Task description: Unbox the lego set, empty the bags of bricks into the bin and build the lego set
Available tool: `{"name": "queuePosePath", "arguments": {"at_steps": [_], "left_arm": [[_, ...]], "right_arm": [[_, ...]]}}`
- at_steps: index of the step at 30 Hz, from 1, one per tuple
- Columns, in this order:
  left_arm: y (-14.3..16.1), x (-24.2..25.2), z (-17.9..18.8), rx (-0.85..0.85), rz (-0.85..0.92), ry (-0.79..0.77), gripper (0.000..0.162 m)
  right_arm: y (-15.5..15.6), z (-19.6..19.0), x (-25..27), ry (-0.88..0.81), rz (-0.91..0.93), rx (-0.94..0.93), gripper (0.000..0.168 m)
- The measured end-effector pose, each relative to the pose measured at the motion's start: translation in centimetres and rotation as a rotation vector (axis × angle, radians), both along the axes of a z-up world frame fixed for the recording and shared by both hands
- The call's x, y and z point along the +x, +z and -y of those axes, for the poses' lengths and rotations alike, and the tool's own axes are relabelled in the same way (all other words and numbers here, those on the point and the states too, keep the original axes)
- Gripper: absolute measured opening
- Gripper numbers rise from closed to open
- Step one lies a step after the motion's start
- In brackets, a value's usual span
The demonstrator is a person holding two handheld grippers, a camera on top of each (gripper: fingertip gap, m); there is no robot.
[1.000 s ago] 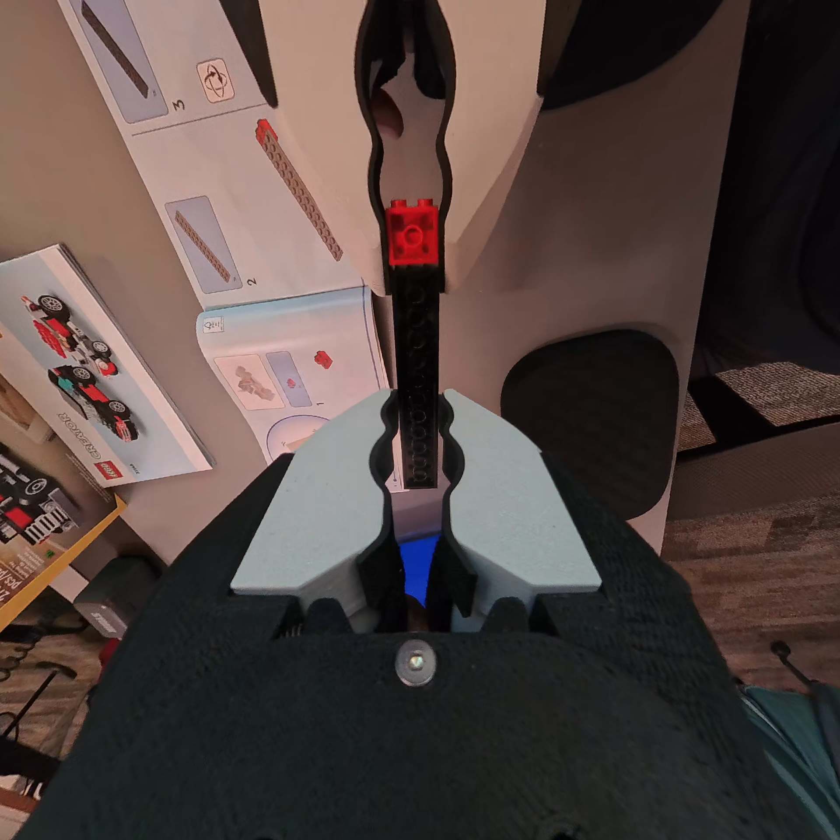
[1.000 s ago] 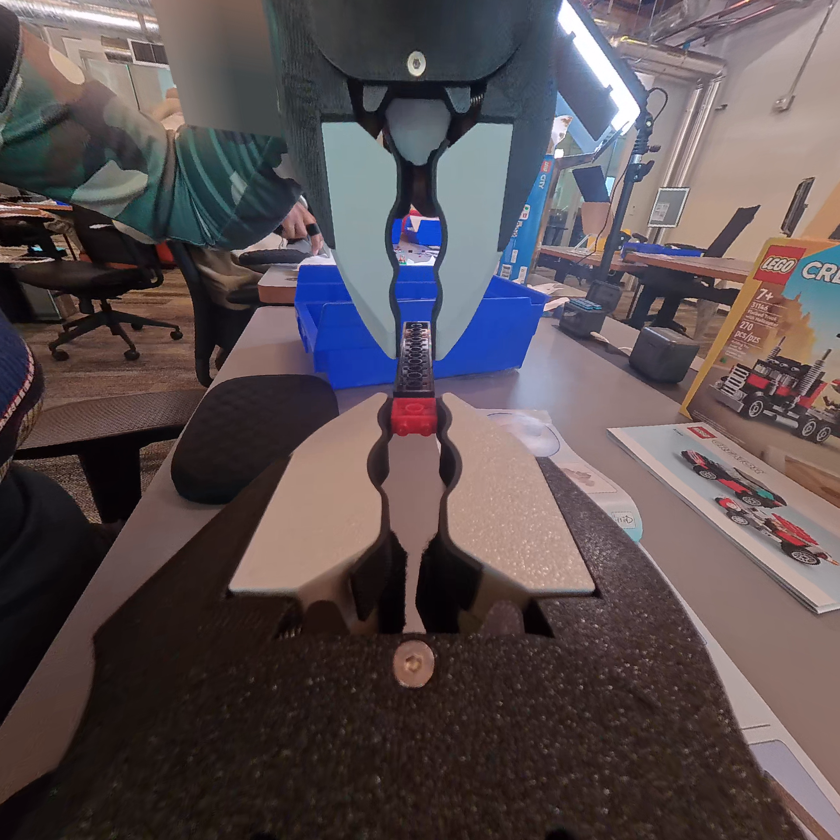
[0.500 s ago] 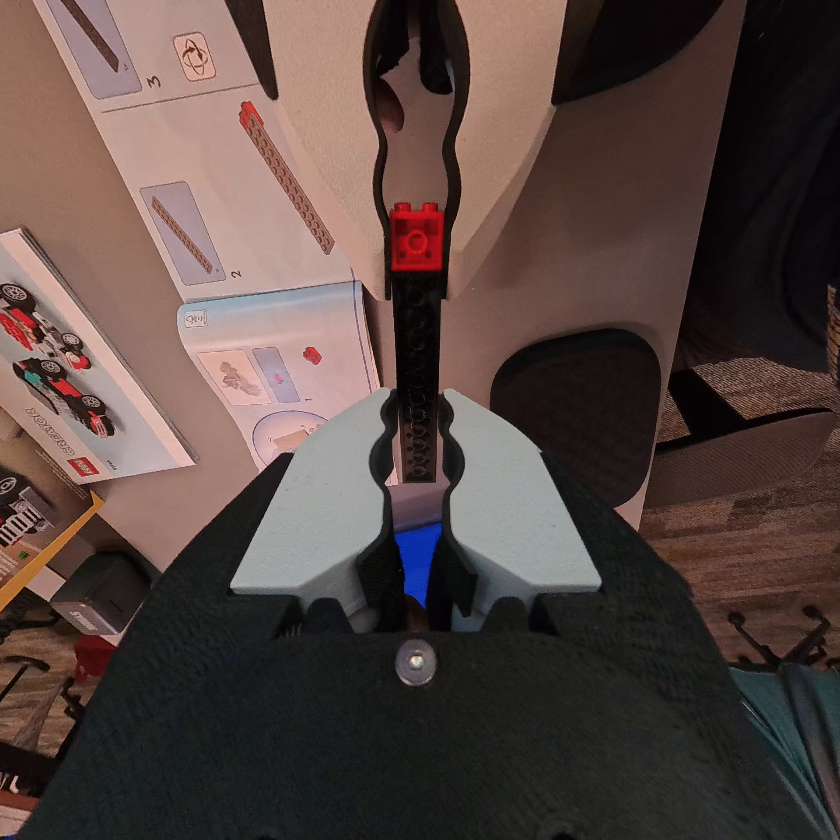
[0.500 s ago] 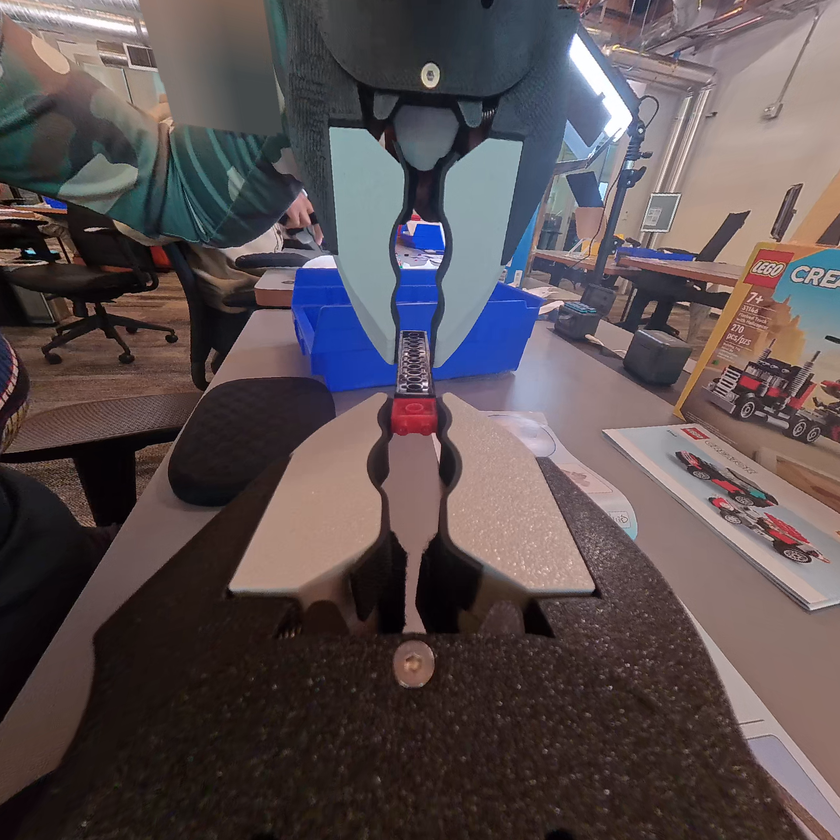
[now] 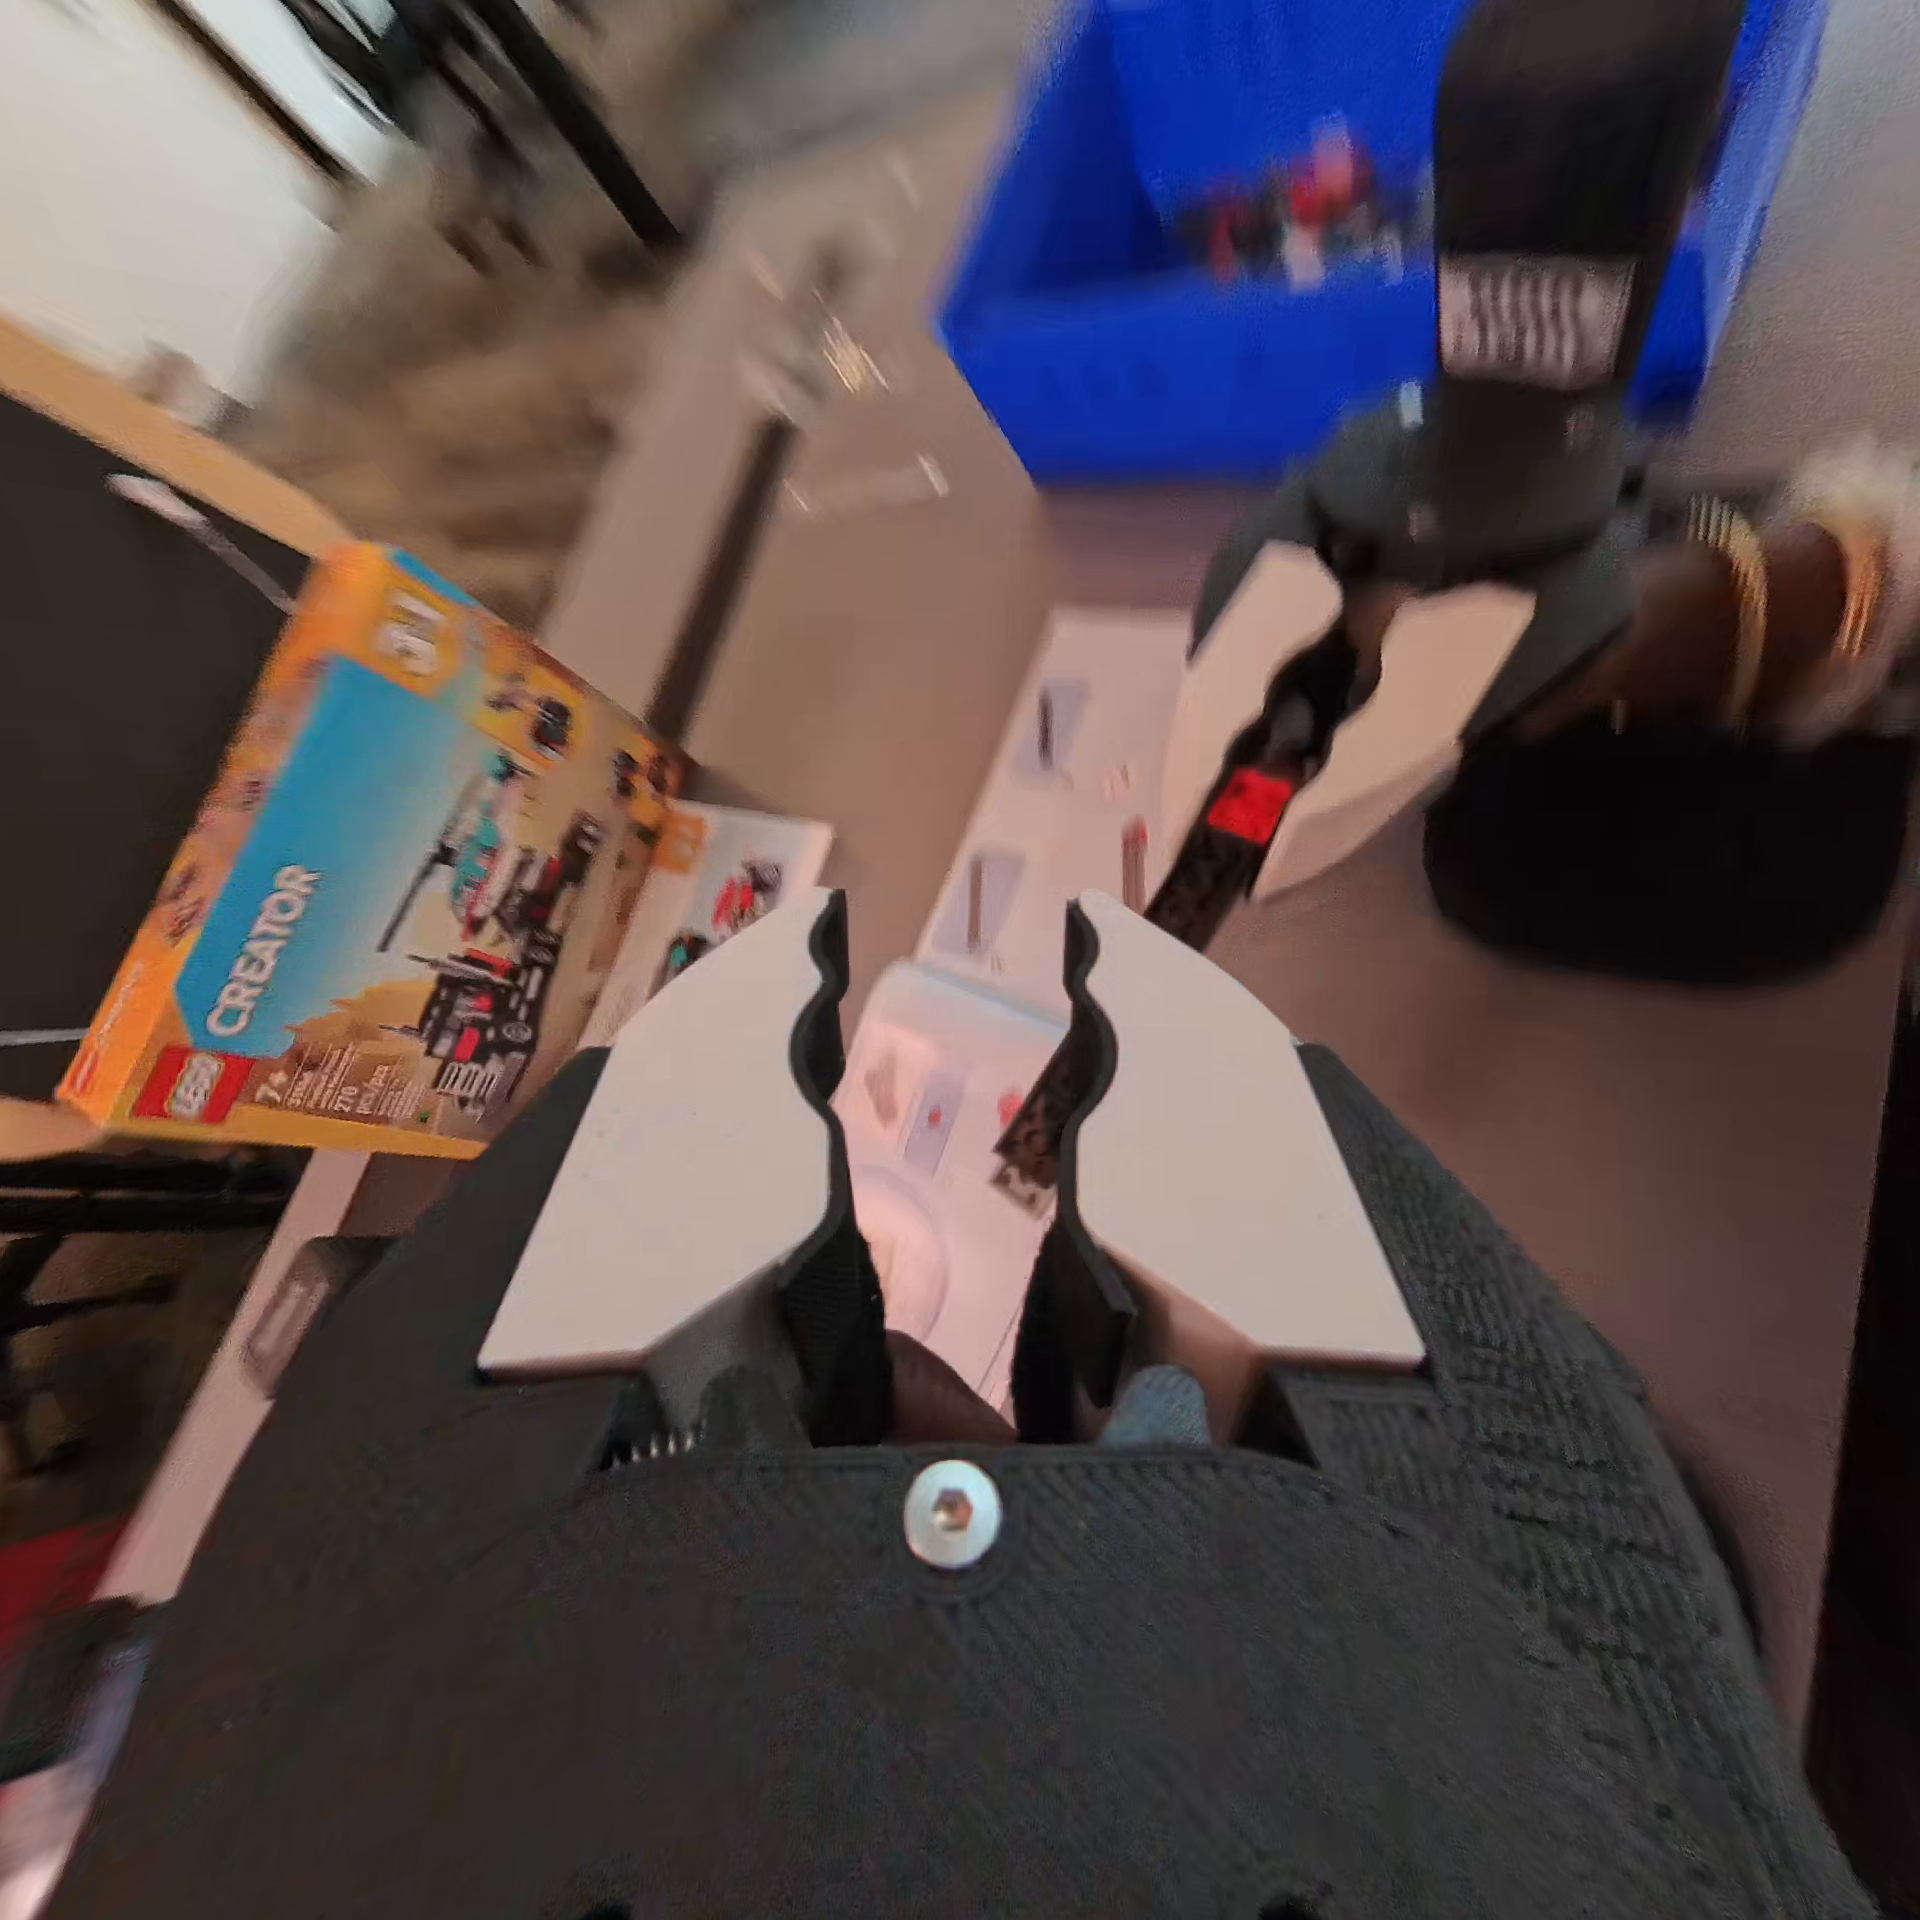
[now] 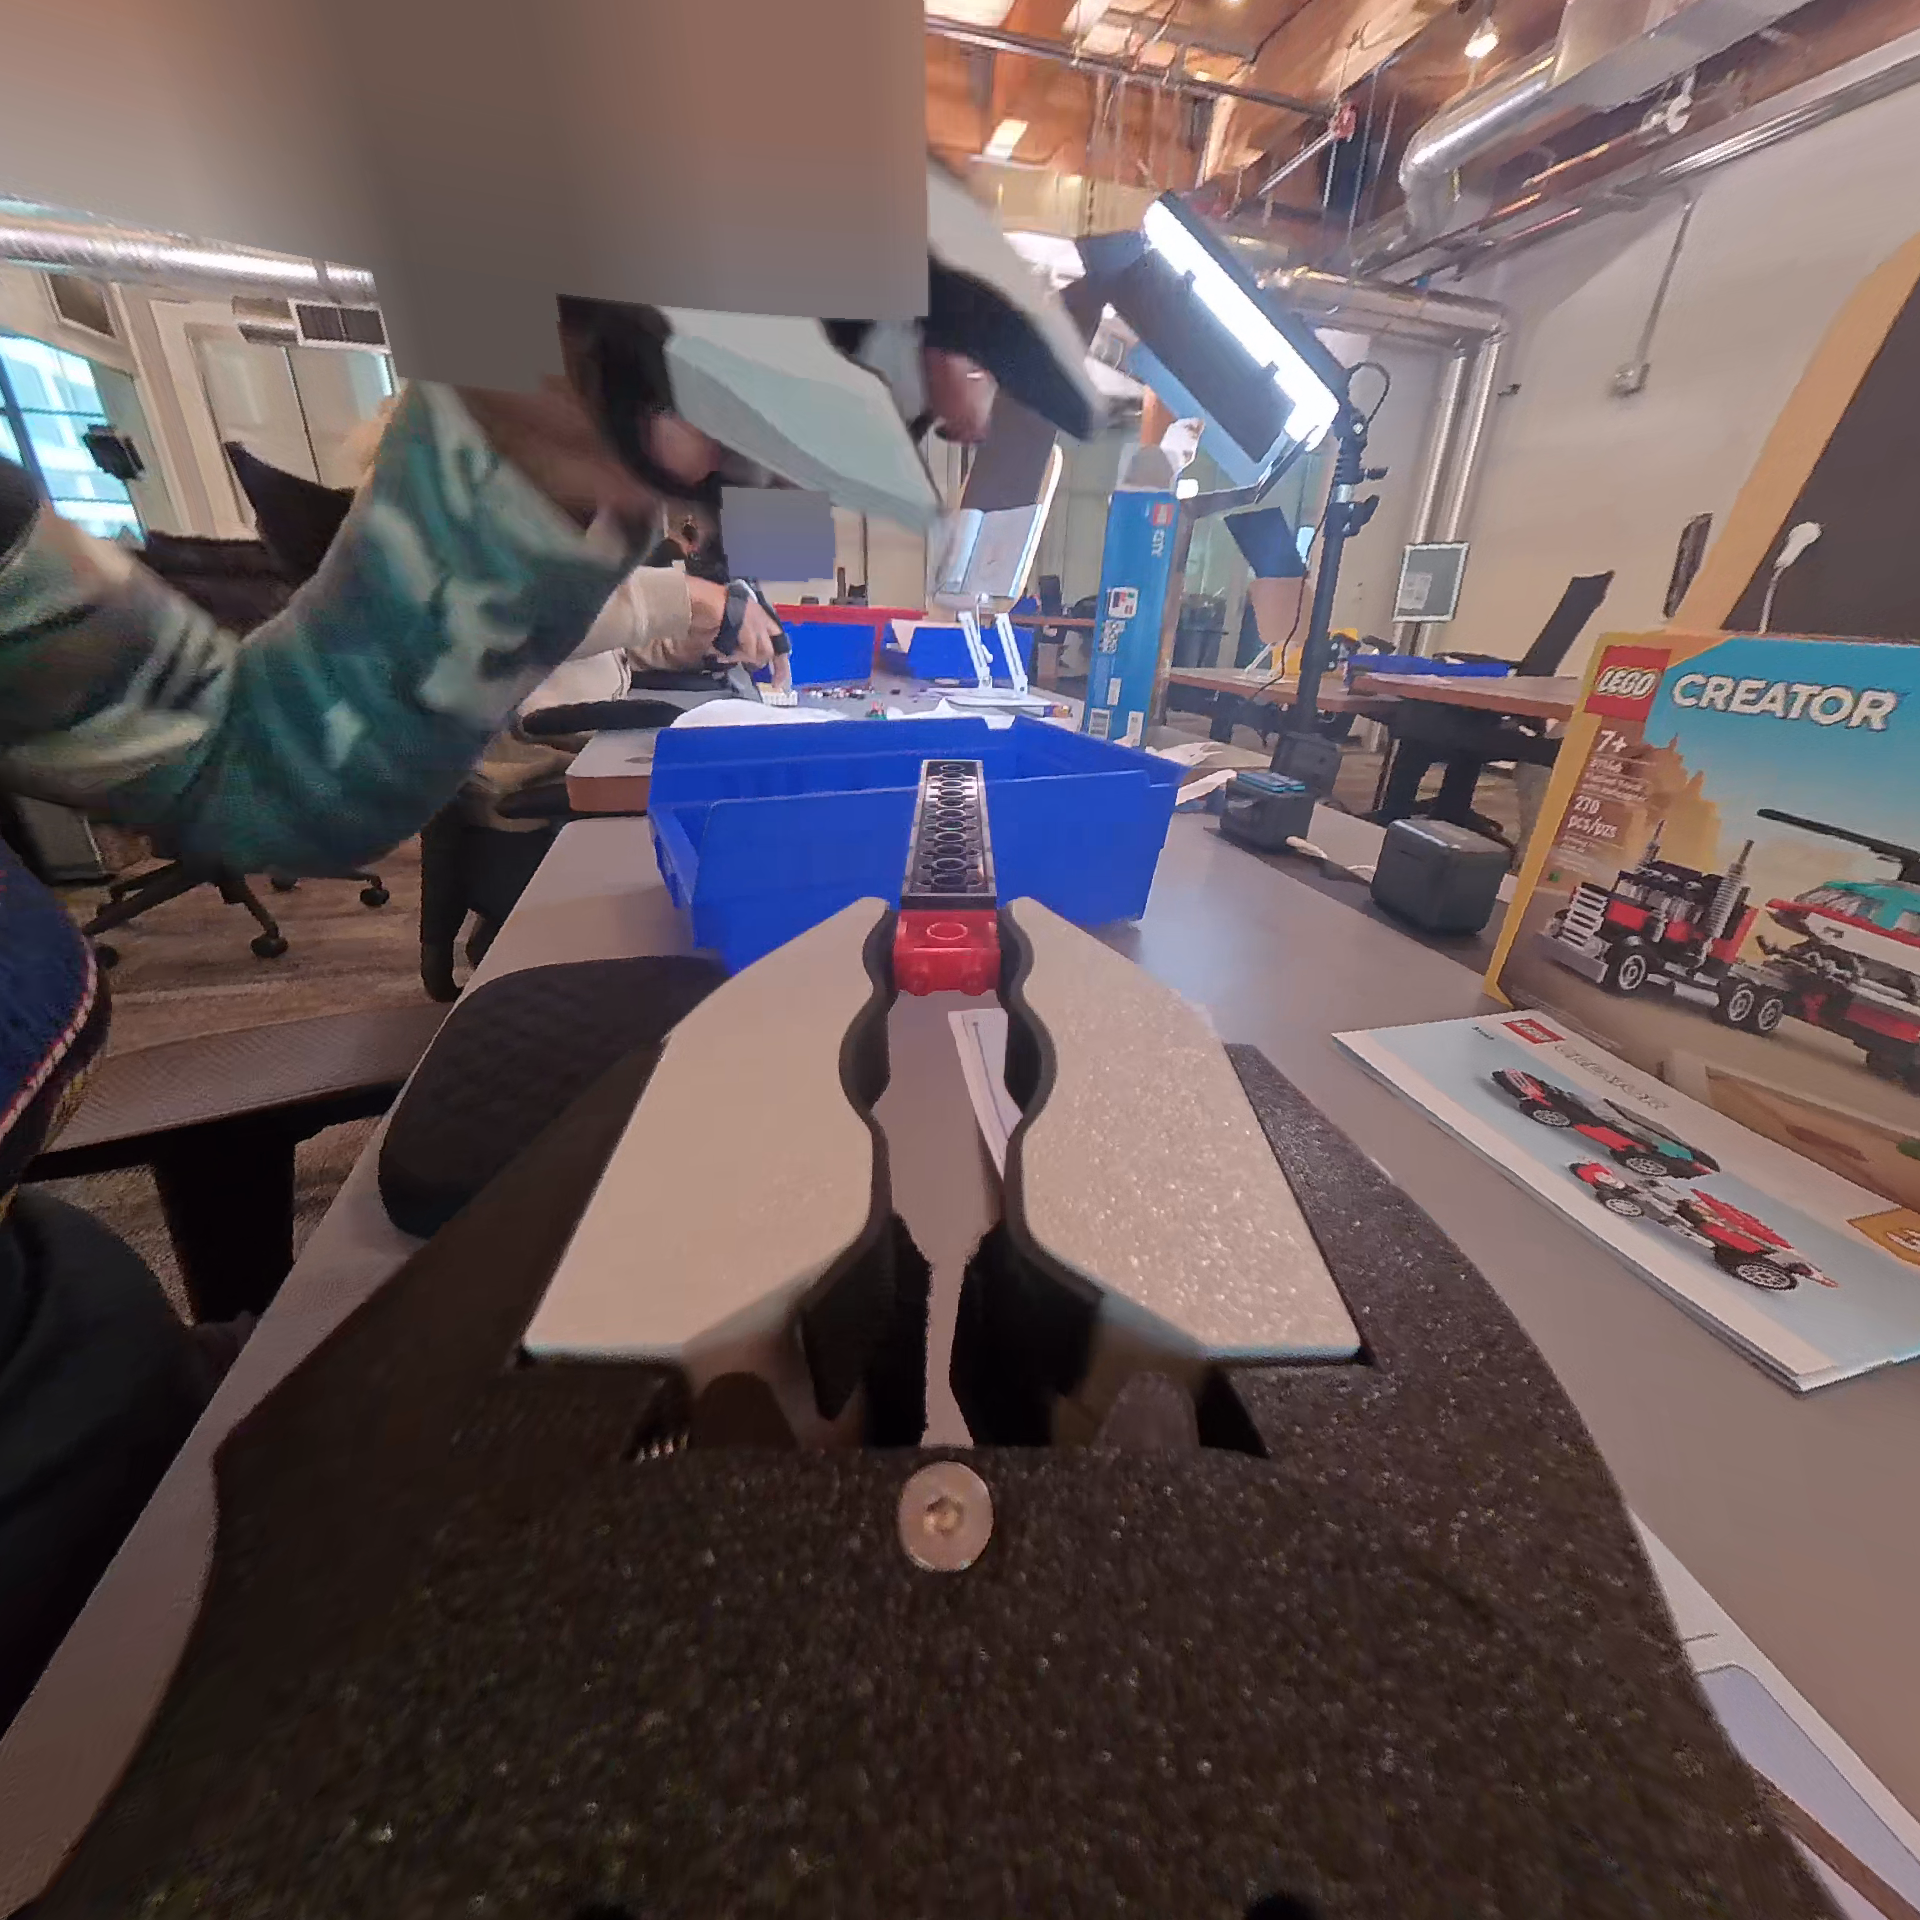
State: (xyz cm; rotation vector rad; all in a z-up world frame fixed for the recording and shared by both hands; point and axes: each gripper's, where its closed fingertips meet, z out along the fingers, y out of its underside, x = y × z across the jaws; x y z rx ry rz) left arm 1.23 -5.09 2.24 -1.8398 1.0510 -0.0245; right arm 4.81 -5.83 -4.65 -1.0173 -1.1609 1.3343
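My right gripper (image 6: 943, 920) is shut on a small red brick (image 6: 943, 951). A long black plate (image 6: 948, 831) is joined to the brick and sticks out forward over the table, towards the blue bin (image 6: 831, 862). My left gripper (image 5: 951, 935) is open and empty, with a wide gap between its jaws. In the right wrist view it is blurred and raised high at the upper left (image 6: 810, 426), apart from the plate. The blurred left wrist view shows the red brick (image 5: 1252, 808) and black plate (image 5: 1210, 883) in the right gripper, and several bricks in the bin (image 5: 1195, 343).
The set's box (image 6: 1745, 831) stands at the table's right, with a closed booklet (image 6: 1621, 1174) lying in front of it. The open instructions (image 5: 997, 914) lie below the grippers. A black padded armrest (image 6: 520, 1060) sits at the table's left edge. A small dark case (image 6: 1439, 873) is behind.
My left gripper has let go of the black plate, opened, and swung up and away. My right gripper still holds the red brick with the plate on it.
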Motion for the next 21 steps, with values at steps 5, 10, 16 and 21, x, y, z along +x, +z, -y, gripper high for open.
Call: {"name": "queuePosePath", "arguments": {"at_steps": [5, 10, 16, 21], "left_arm": [[-1.0, -1.6, 3.0, 0.088, 0.809, 0.236, 0.039], [-4.9, -1.0, 2.8, -0.081, 1.313, 0.353, 0.04], [-4.7, 0.8, 1.2, -0.321, 1.645, 0.22, 0.042], [-5.8, 1.3, -0.1, -0.354, 1.632, 0.262, 0.041]], "right_arm": [[0.8, -0.5, 0.3, -0.054, -0.033, 0.0, 0.017], [2.1, -0.1, 0.0, -0.114, -0.064, 0.02, 0.017], [1.8, 0.2, -0.6, -0.244, -0.027, 0.059, 0.017], [1.1, 0.2, -1.1, -0.346, 0.028, 0.099, 0.017]]}}
